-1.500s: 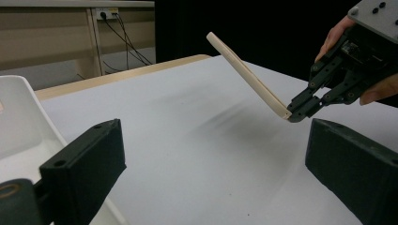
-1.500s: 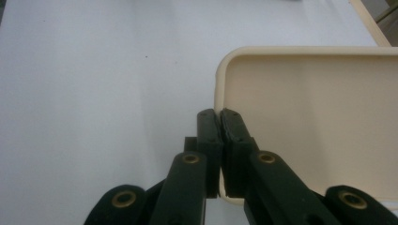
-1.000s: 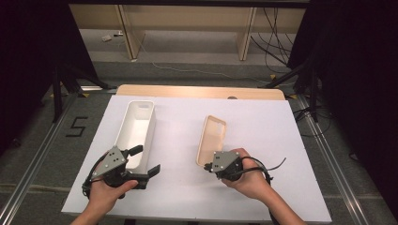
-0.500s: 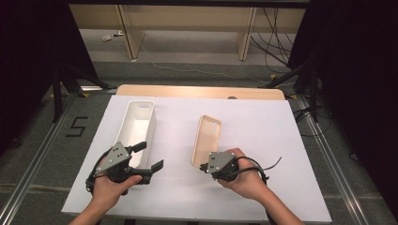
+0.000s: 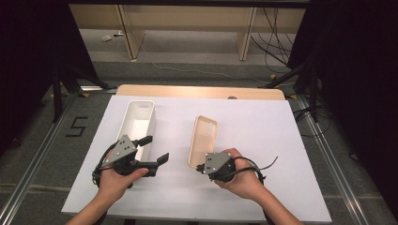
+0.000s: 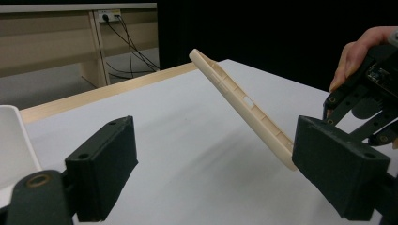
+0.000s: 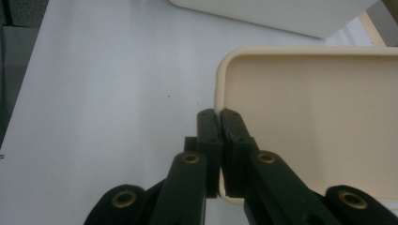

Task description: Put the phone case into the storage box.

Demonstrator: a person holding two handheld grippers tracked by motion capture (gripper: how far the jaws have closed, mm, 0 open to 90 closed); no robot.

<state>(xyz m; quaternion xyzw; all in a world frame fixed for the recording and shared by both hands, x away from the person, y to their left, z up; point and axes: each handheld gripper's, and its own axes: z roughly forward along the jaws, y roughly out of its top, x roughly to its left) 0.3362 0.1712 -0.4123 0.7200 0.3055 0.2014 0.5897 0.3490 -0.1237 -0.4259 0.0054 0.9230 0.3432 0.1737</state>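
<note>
R gripper [image 7: 219, 117] pinches tan lid [image 5: 202, 139] rim — tilted off table.

A lab or recording studio, not a home. Black curtains [image 5: 28, 70] hang on both sides of the white table [image 5: 281, 140]. Beyond the table stands a bare wooden bench [image 5: 187, 28] with loose cables [image 5: 277, 33] beside it. Left of the table, the grey floor [image 5: 42, 140] carries metal rails [image 5: 28, 164] and a taped "5" [image 5: 76, 126].
</note>
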